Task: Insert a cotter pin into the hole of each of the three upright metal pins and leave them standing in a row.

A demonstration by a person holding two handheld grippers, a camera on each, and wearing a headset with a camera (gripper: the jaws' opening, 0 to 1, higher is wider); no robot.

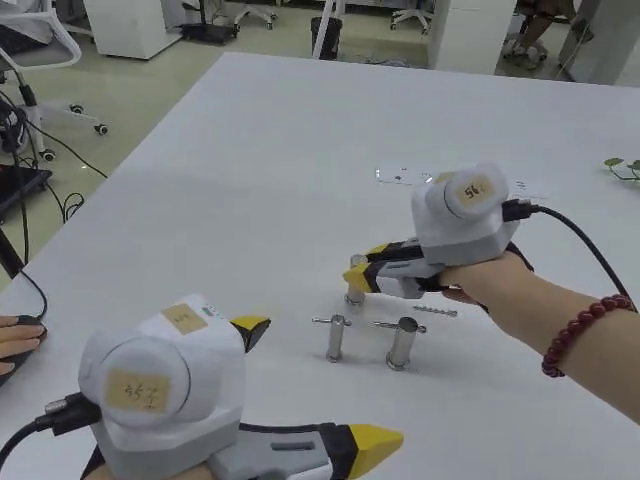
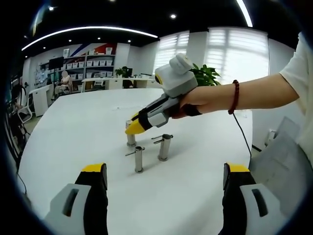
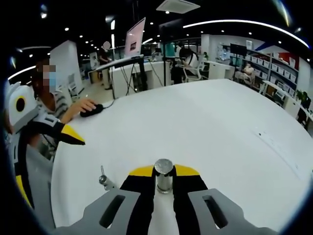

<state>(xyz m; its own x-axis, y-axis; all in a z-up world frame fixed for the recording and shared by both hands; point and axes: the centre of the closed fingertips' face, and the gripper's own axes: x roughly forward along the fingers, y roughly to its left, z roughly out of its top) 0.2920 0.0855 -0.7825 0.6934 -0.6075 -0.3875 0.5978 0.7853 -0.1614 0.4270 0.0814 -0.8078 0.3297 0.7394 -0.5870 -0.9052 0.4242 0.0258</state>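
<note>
Beyond the white desk (image 1: 250, 150) we see office floor and chair legs. Our right claw (image 1: 357, 277) is clamped on the far metal pin (image 1: 354, 297), around its upper part; in the right gripper view the pin's round top sits between the jaws. Two nearer pins, the left pin (image 1: 337, 338) and the right pin (image 1: 403, 343), stand upright on the desk, each with a cotter pin crossing it. One loose cotter pin (image 1: 436, 311) lies flat on the desk near the held pin. Our left claw (image 2: 165, 169) stands wide apart, holding nothing, well short of the pins.

We judge the metal pins stiff, smooth and dense, yet easy to topple on their narrow bases, so a hold on the shank, clear of the hole, suits them. The loose cotter pin looks thin, light and bendable, and is best taken by its head end.

The jaws cover the held pin's hole, so we cannot tell whether anything passes through it. The loose cotter pin is too small to make out its shape.
</note>
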